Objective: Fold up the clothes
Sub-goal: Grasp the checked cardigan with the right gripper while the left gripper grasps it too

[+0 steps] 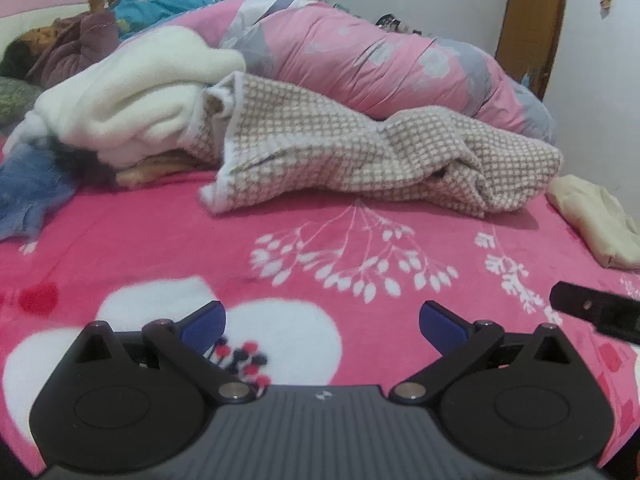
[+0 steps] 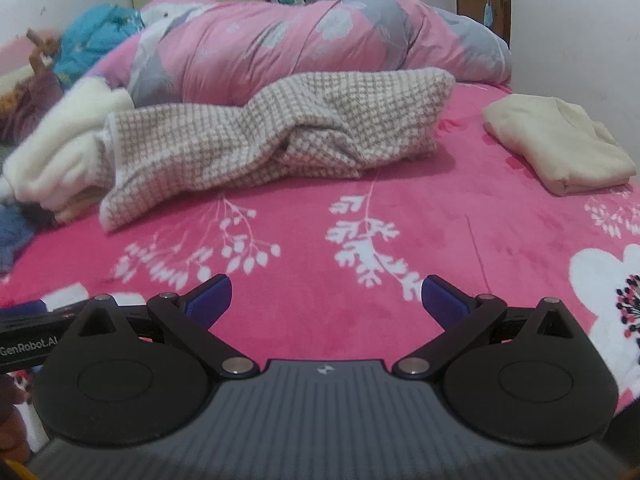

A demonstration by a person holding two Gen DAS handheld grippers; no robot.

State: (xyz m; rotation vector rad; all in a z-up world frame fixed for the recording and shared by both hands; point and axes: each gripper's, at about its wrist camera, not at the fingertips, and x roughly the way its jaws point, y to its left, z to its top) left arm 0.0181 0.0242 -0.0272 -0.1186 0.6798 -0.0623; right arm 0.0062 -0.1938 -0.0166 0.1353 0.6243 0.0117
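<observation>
Now both grippers, left [image 1: 322,326] and right [image 2: 326,300], hover gaping and empty over the bed [image 2: 460,216]; the knit [image 2: 276,140] lies crumpled mid-bed, looking soft and floppy, best pinched by its ribbed hem.

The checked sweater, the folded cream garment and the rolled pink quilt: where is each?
Checked sweater [image 2: 272,136]: right wrist view, its crumpled middle.
Cream garment [image 2: 560,148]: right wrist view, its top.
Pink quilt [image 1: 360,60]: left wrist view, its bulging side.
</observation>
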